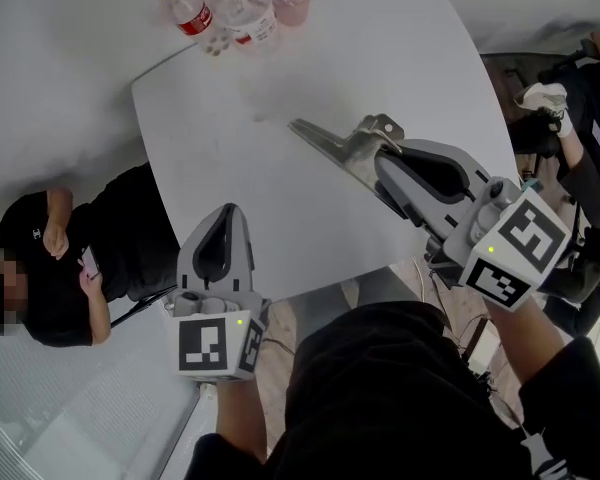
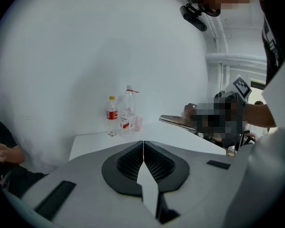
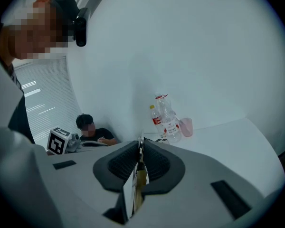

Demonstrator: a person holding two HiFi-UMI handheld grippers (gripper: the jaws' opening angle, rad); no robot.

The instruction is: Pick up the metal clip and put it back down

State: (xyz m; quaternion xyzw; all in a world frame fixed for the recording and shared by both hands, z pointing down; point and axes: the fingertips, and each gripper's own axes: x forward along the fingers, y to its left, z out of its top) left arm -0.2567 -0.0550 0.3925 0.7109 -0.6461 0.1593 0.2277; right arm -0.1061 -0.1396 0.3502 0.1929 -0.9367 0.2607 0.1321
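Observation:
The metal clip (image 1: 332,146) is a long silver clamp held above the white table (image 1: 230,118), its pointed end aimed toward the table's far left. My right gripper (image 1: 382,160) is shut on its handle end. In the right gripper view the clip (image 3: 140,177) shows edge-on as a thin strip pinched between the pads. My left gripper (image 1: 227,214) hovers at the table's near edge, jaws shut together with nothing between them. The left gripper view has the clip (image 2: 173,120) off to the right, over the table.
Two plastic bottles (image 1: 192,14) and a pink cup (image 1: 290,0) stand at the table's far corner. A person in black (image 1: 75,258) sits on the floor left of the table. Another person's legs (image 1: 570,118) show at the right.

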